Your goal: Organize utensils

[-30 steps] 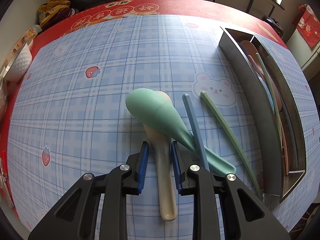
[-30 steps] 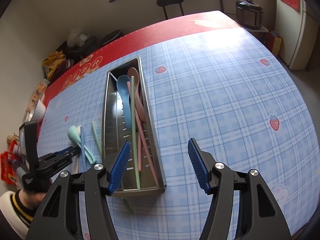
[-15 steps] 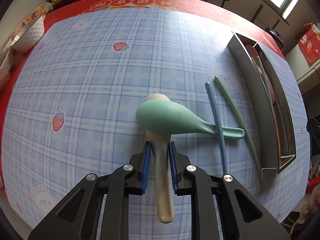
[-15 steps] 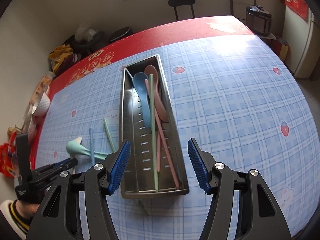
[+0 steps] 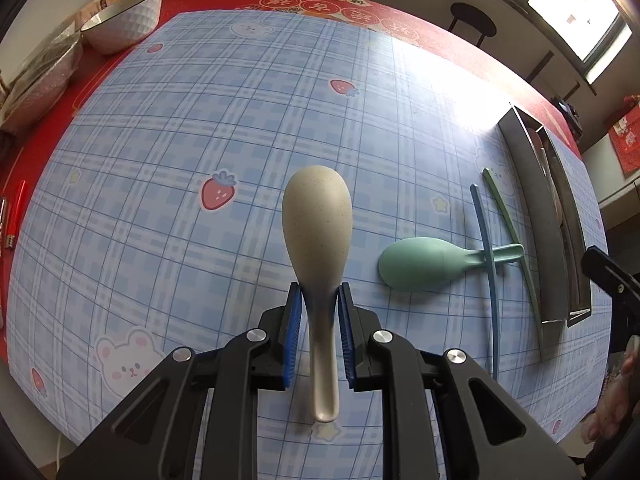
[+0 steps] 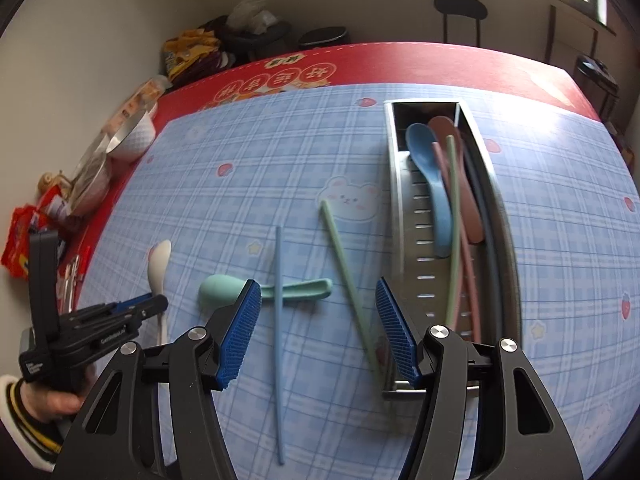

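My left gripper (image 5: 319,300) is shut on the handle of a beige spoon (image 5: 317,220), held above the checked cloth; the same spoon (image 6: 159,256) and left gripper (image 6: 154,307) show at the left of the right wrist view. A teal spoon (image 5: 424,264) (image 6: 224,290) lies on the cloth with a blue chopstick (image 5: 486,248) (image 6: 278,280) across its handle. A green chopstick (image 5: 508,220) (image 6: 344,264) lies beside them. My right gripper (image 6: 318,322) hangs open above these pieces, with nothing between its pads. The steel tray (image 6: 394,200) (image 5: 532,208) holds a blue spoon (image 6: 430,176), a pink spoon and chopsticks.
A white bowl (image 5: 124,20) (image 6: 134,136) and snack packets (image 6: 24,236) stand along the red left border of the table. A black stool (image 6: 460,12) stands behind the table. A hand in a striped cuff (image 6: 28,420) holds the left gripper.
The left gripper has closed on the beige spoon and drawn it out from under the teal spoon, leftward. The right gripper has swung left from over the tray to above the chopsticks.
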A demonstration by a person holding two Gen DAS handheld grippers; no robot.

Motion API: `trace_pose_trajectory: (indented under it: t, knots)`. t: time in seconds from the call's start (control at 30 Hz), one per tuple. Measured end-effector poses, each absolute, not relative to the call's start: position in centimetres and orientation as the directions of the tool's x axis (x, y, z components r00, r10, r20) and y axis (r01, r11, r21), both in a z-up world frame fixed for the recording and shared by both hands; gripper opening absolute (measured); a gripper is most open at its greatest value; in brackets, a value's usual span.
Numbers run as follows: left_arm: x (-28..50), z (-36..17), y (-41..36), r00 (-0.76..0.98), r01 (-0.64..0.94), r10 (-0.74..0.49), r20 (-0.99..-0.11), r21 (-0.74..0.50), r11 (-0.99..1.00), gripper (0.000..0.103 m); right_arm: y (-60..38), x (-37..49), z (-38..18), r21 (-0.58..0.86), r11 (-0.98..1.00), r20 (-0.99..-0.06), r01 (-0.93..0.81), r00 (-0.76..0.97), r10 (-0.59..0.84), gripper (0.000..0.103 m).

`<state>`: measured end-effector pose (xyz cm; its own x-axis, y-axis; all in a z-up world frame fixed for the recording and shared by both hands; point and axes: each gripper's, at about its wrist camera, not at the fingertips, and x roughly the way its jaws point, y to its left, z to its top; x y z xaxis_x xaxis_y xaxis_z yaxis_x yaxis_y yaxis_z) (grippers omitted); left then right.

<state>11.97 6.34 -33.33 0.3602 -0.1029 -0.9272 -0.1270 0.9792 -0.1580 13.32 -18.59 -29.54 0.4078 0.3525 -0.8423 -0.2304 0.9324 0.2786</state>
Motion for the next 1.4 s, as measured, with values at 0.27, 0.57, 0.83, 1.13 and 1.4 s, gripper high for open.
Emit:
trace_pose_trajectory:
  t: [0.27,0.57,0.83,1.13,1.4]
  knots:
    - [10.8,-32.6,7.4,0.398,-0.082,-0.191,-0.897,-0.242,0.967,0.018,-13.8,12.3,-32.8,0.229,0.922,-0.896,-0.311,0.303,0.325,0.042]
    - [10.3,-33.0,8.9,0.395,-0.064,-0.250,-0.884,-0.298,0.953,0.018,-12.9,12.2,-36.0,0.208,0.945,-0.932,-0.254,0.241,0.270,0.024]
    - [10.8,-32.9,8.8,0.393,-0.028,-0.273,-0.878,-0.308,0.951,0.018,-13.6,12.5,-36.1,0.195,0.955,-0.934,-0.223,0.256,0.250,0.006]
    - [11.4,-31.9,7.2,0.410,0.045,-0.287,-0.866,-0.295,0.955,0.018,-15.8,11.9,-34.8,0.274,0.943,-0.899,-0.190,0.297,0.322,0.006]
    - [11.6,-31.2,6.3,0.426,0.062,-0.285,-0.859,-0.286,0.956,0.018,-18.3,12.6,-30.7,0.284,0.943,-0.837,-0.174,0.434,0.332,0.006]
